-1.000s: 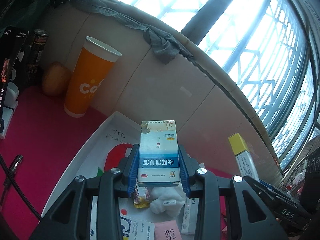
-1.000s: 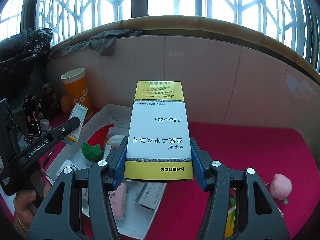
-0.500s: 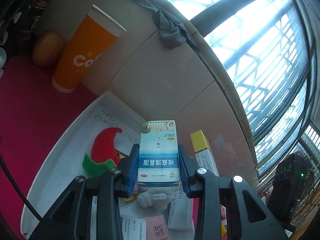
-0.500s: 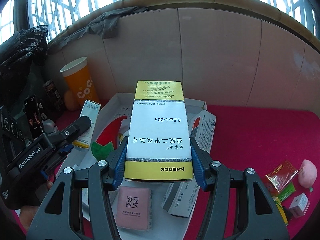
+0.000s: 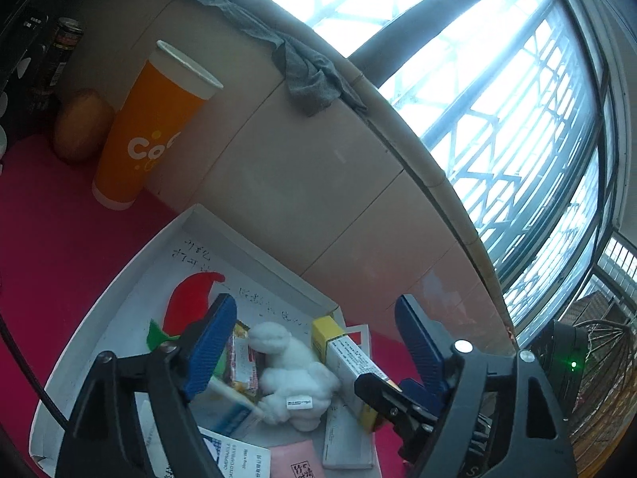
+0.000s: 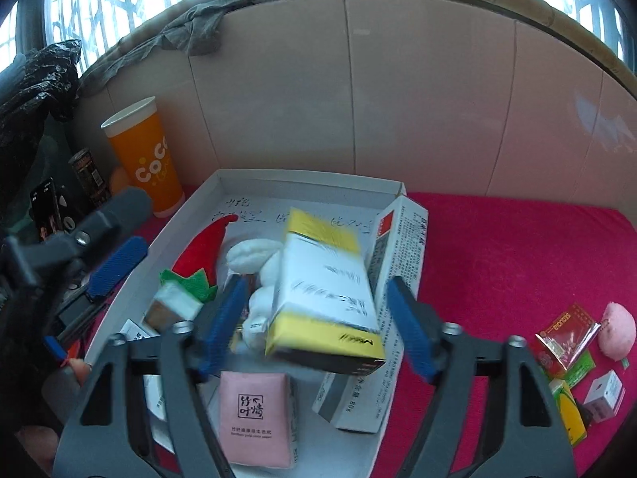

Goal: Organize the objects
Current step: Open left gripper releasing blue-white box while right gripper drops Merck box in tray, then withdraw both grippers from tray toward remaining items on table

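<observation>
Between opening right jaws, untouched: yellow-white box (image 6: 324,298), over tray (image 6: 310,183).

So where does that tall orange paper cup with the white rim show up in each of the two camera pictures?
Left wrist view: tall orange paper cup, upper left, beside the tiled wall.
Right wrist view: same cup, left of centre, smaller, by the tray's far left corner.
Shared landmark: the shallow white cardboard tray.

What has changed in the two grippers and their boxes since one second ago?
Both grippers are opening and have let go. The yellow-and-white box drops, blurred, from the right gripper into the white tray; the left gripper has released its blue box. The orange cup stayed put.
</observation>
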The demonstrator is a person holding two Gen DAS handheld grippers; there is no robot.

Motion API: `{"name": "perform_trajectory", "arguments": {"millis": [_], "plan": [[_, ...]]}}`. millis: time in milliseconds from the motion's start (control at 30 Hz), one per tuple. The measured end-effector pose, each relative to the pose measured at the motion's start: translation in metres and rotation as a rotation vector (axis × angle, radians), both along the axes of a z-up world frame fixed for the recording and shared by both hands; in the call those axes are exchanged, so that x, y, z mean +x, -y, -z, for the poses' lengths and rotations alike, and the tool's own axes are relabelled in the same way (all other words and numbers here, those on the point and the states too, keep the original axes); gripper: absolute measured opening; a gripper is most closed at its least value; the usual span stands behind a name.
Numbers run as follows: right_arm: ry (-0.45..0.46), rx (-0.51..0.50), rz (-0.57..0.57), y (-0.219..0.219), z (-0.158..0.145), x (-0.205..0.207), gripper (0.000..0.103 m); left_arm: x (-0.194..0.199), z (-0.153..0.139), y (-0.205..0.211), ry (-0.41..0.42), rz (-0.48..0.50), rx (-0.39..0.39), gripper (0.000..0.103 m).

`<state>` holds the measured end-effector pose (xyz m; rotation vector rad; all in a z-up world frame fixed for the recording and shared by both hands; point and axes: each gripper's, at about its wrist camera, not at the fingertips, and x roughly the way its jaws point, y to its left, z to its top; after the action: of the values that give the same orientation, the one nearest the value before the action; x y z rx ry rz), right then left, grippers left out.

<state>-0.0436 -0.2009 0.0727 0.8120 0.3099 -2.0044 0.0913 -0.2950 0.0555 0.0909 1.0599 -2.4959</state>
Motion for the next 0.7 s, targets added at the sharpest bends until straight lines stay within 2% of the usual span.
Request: {"name": "perform_trajectory", "arguments": {"millis": [33, 100, 333, 400, 433, 700], "plan": [[-0.01, -0.007, 0.002, -0.004, -0.002, 0.001, 0.081, 0.0, -0.002, -0.002, -0.009, 0.003, -0.011, 0.087], [-0.038, -0.015, 0.006, -0.013, -0.006, 0.004, 0.081, 0.0, -0.006, -0.007, -0.019, -0.001, -0.041, 0.103], [-0.09, -0.05, 0.021, -0.05, -0.012, 0.014, 0.082, -0.004, -0.021, -0.031, -0.04, 0.023, -0.155, 0.103], [-0.109, -0.051, 0.029, -0.061, -0.013, 0.018, 0.086, -0.006, -0.024, -0.038, -0.047, 0.039, -0.181, 0.103], [-0.117, -0.053, 0.035, -0.069, -0.013, 0.019, 0.089, -0.006, -0.025, -0.041, -0.048, 0.046, -0.191, 0.103], [-0.125, -0.051, 0.1, -0.113, -0.01, 0.015, 0.09, -0.015, -0.033, -0.065, -0.042, 0.099, -0.267, 0.103]]}}
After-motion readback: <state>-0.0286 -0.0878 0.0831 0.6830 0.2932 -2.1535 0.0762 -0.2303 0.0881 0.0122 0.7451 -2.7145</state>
